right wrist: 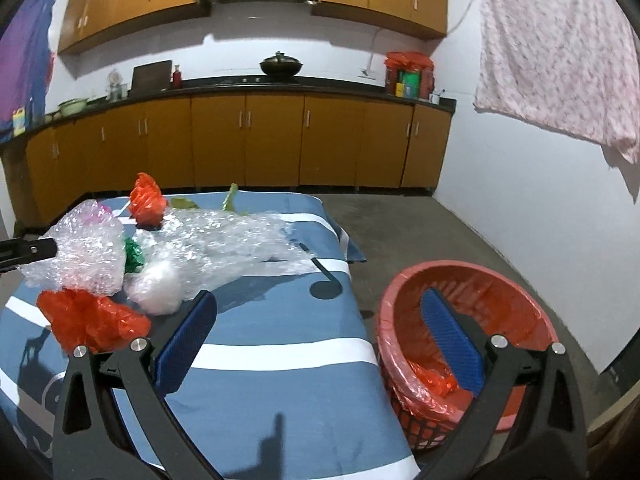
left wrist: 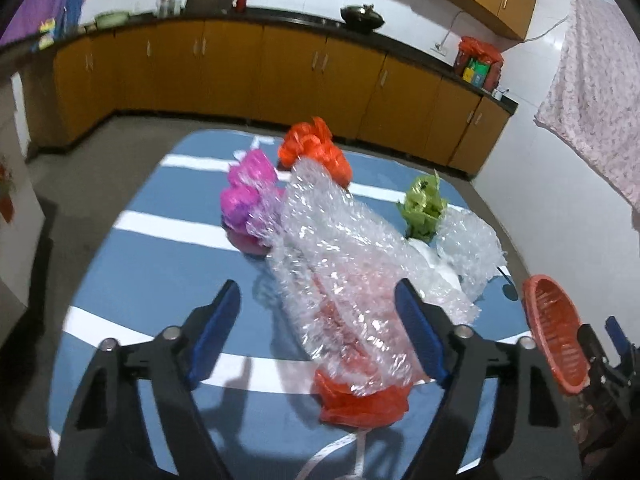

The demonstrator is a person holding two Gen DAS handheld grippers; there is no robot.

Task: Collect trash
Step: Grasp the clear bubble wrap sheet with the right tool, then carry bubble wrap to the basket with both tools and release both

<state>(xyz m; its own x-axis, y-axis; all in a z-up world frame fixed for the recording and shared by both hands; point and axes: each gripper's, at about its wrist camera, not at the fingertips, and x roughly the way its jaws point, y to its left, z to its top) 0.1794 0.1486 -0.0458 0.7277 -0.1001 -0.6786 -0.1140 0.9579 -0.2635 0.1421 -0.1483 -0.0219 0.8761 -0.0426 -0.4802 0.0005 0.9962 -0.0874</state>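
Observation:
A blue striped table (left wrist: 168, 264) holds plastic trash. A long sheet of bubble wrap (left wrist: 336, 264) lies over a red bag (left wrist: 360, 400), between the open fingers of my left gripper (left wrist: 320, 320). Behind are a pink bag (left wrist: 246, 194), an orange bag (left wrist: 316, 150), a green bag (left wrist: 424, 208) and more bubble wrap (left wrist: 468, 248). My right gripper (right wrist: 320, 336) is open and empty above the table's right edge. A red basket (right wrist: 464, 320) lined with a red bag stands on the floor at the right, with a red bag scrap (right wrist: 434, 380) inside.
Wooden kitchen cabinets (right wrist: 248, 140) with a dark counter run along the back wall. A floral cloth (right wrist: 560, 48) hangs at the right. Bare concrete floor (right wrist: 420, 224) lies right of the table. In the right wrist view the bubble wrap (right wrist: 224, 244) and red bag (right wrist: 88, 320) lie at the left.

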